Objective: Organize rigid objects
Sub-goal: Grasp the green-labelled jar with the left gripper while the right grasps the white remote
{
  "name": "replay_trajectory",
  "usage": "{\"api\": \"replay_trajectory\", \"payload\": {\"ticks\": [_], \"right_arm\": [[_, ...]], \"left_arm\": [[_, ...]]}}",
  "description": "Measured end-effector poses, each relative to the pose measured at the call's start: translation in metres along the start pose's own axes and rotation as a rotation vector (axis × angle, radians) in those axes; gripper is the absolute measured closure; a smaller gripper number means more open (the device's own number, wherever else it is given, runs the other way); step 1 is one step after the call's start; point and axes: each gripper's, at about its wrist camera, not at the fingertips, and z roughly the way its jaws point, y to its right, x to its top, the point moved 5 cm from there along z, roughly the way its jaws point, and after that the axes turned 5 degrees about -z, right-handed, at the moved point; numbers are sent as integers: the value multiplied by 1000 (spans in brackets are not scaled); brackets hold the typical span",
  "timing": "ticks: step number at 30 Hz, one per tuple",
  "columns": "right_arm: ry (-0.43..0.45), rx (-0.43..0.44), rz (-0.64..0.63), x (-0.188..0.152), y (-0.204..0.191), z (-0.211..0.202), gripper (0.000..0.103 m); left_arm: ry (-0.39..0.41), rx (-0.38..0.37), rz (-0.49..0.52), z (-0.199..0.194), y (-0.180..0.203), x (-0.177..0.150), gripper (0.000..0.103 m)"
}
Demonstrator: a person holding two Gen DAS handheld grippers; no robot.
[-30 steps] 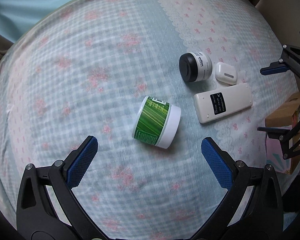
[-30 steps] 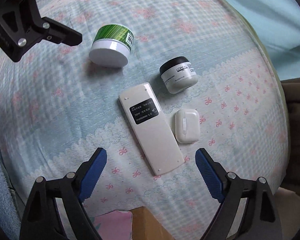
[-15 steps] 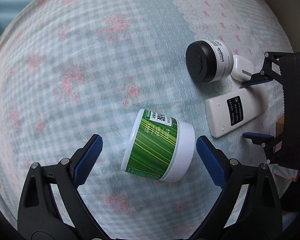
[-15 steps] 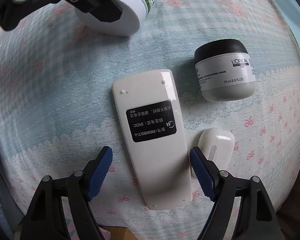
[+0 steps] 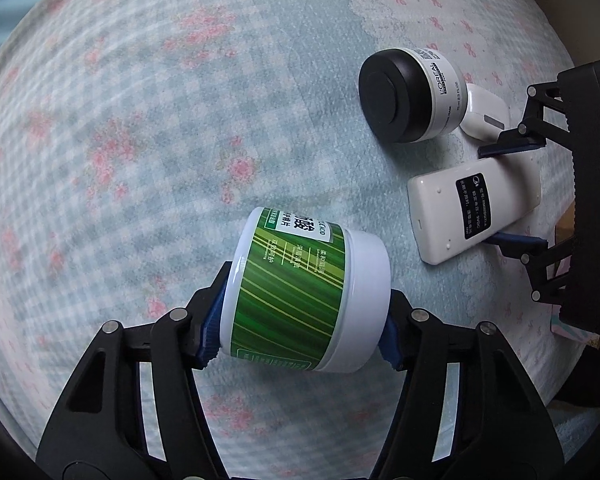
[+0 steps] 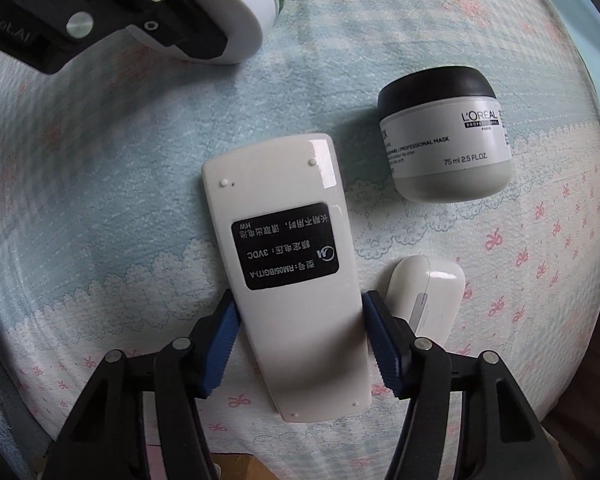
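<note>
A green-striped jar with a white lid [image 5: 300, 288] lies on its side on the checked bed cover [image 5: 140, 120]. My left gripper [image 5: 306, 312] points down over it, jaws closing, one blue pad on its base and one on its lid. The right wrist view shows the same jar [image 6: 236, 12] in that gripper [image 6: 160, 20]. A white remote [image 6: 284, 240] lies face down, label up. My right gripper [image 6: 300, 320] straddles its lower half, jaws closing, pads against both long edges. In the left wrist view the remote [image 5: 452, 216] sits in the right gripper [image 5: 512, 194].
A grey jar with a black lid [image 6: 444, 148] [image 5: 412, 96] stands beyond the remote. A white earbud case [image 6: 428, 300] [image 5: 484, 116] lies right beside my right finger. A cardboard box [image 6: 240, 466] pokes in below the bed's edge.
Both grippers have come down close to the bed. The left jaws narrowed from wide open onto the green jar; the right jaws narrowed onto the remote's sides.
</note>
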Motion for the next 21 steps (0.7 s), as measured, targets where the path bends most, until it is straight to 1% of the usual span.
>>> {"api": "replay_trajectory", "payload": {"ticks": [6,10,12,15,19,21], "right_arm": [[17,70,107,3,-1,-6,46],[44,143,225,7,2,-16,46],[61,179,290,8,1,-20,46],[90,226,377,0,0,-28,47],[127,257,451,-10,8,-49,47],[144,258,479,-12,6,-60,47]], "left_arm": [[0,-15,-20,-7,-8,-6,46],[9,-20,-44,-14,-16,-12,46],[18,-23,-62,-25,-23,-18,46],[32,-28,-94,-36,-29,-24,46],[55,-29,-125,-56,-38,-35,46],[71,-28,-136,-69,-43,-42,46]]}}
